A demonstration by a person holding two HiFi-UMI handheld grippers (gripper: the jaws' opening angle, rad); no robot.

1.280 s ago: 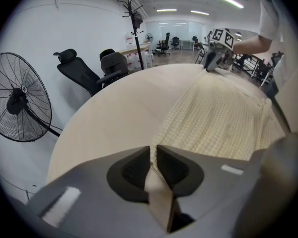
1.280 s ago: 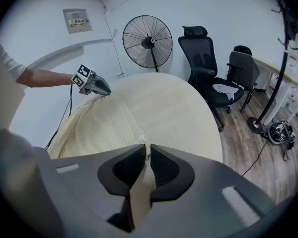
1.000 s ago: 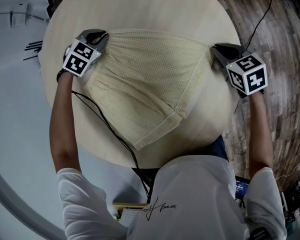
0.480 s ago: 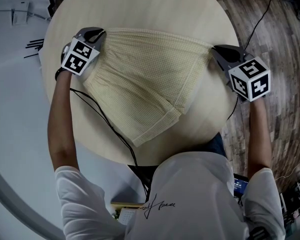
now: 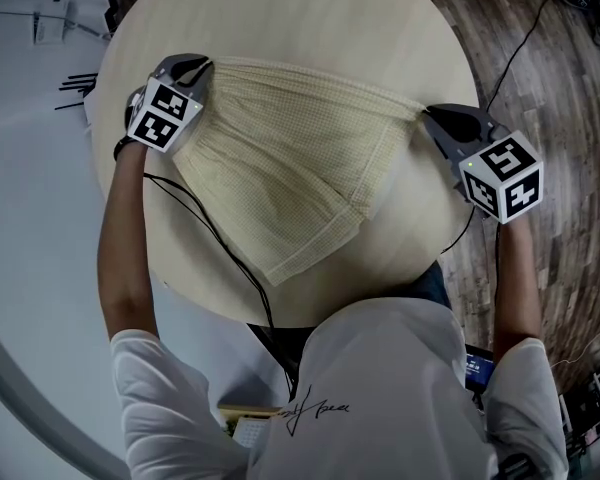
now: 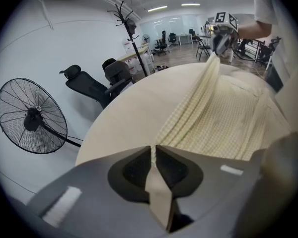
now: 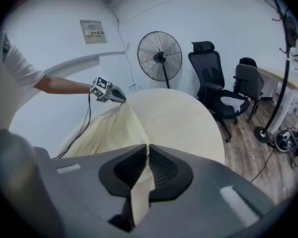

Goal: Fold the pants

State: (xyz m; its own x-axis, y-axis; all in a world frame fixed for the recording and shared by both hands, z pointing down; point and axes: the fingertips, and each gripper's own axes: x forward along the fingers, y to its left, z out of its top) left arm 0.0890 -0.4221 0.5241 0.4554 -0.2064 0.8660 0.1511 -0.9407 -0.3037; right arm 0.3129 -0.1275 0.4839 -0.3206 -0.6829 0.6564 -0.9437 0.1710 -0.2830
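Note:
Pale yellow waffle-knit pants [image 5: 280,158] lie on the round wooden table [image 5: 310,18], the waist edge stretched taut between my two grippers and the legs trailing toward the person. My left gripper [image 5: 202,65] is shut on the left end of that edge. In the left gripper view its jaws [image 6: 153,152] pinch a strip of cloth, and the pants [image 6: 223,113] run off to the right gripper [image 6: 219,33]. My right gripper [image 5: 427,113] is shut on the right end. In the right gripper view its jaws [image 7: 148,152] clamp the cloth, and the pants [image 7: 109,133] stretch to the left gripper [image 7: 116,94].
A black cable [image 5: 205,233] crosses the table's near left edge. A standing fan [image 7: 160,48], office chairs [image 7: 213,83] and a coat stand [image 6: 131,33] stand around the table. Wooden floor [image 5: 570,98] lies to the right.
Both grippers have lifted a little with the waist edge held between them. The right gripper has drifted rightward and the cloth is pulled tighter; the leg ends have slid slightly up the table.

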